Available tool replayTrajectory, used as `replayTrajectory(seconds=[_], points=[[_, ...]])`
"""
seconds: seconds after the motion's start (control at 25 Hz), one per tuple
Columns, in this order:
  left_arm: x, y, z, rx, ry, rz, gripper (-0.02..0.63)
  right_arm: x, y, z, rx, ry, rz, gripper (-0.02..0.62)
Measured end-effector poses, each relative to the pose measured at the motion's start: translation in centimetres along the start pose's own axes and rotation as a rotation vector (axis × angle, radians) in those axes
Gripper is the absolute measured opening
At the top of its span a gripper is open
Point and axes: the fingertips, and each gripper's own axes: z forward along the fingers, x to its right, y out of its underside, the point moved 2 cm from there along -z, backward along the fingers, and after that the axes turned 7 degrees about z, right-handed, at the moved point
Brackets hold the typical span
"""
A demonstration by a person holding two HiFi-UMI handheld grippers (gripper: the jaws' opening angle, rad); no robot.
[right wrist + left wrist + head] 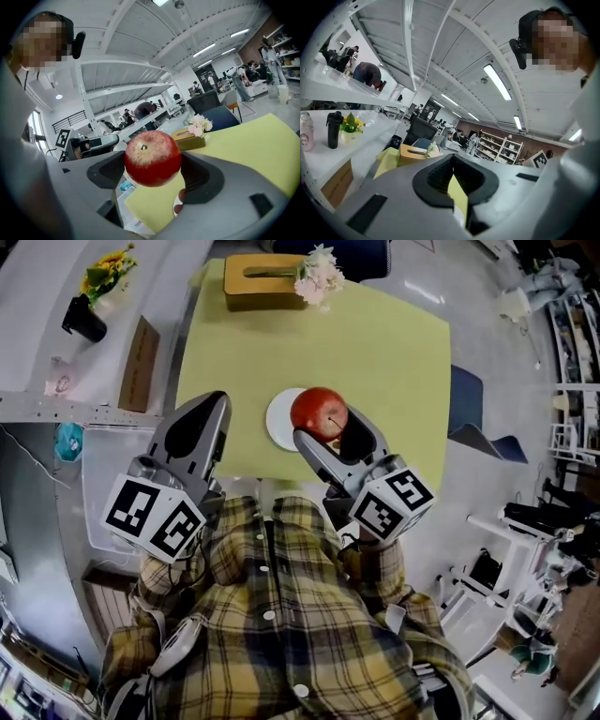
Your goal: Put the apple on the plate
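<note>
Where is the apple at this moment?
The apple is mid-frame in the head view, held in the right gripper, at the right edge of the white plate.

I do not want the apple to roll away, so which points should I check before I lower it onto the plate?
1. Apple held between both jaws of the right hand-held gripper: ok.
2. Visible part of the plate has nothing on it: ok.
3. Apple centred over the plate: cannot tell; in the head view it covers the plate's right edge.
4. Height of the apple above the plate: cannot tell.
5. Left hand-held gripper shut, holding nothing and off to the plate's left: ok.
</note>
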Motion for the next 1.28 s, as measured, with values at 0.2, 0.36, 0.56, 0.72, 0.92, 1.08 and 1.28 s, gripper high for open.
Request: replayTrajectory(seconds=[0.2, 0.36, 0.56, 0.72, 0.92, 1.08, 1.28], points=[[0.7, 0.3, 0.8, -0.018, 0.041, -0.009, 0.008, 0.5, -0.1, -0.4, -0.004, 0.033, -0.010, 0.370], [1.5, 0.5, 1.4, -0.031, 0.059, -0.017, 0.008, 0.6, -0.7, -0.7, -0.011, 0.048, -0.030, 0.370], [2.5, 1.4, 2.7, -0.039, 0.070, -0.042, 0.008, 1.5, -1.0, -1.5, -0.027, 0.066, -0.043, 0.370], [2.3, 2.3, 3.3, -0.039, 0.066, -0.047, 0.008, 2.3, -0.4, -1.2, -0.037, 0.064, -0.049, 0.370], [3.1, 2.5, 4.5, -0.052, 0.056, -0.050, 0.008, 3.6, -0.4, -1.3, -0.055, 0.063, -0.034, 0.370], [3.3, 2.8, 5.0, -0.059, 0.043, -0.046, 0.008, 4.1, -0.6, -1.3, -0.063, 0.056, -0.037, 0.370], [3.0, 3.1, 5.7, -0.064, 0.028, -0.049, 0.008, 4.3, -0.7, -0.8, -0.079, 0.048, -0.061, 0.370]])
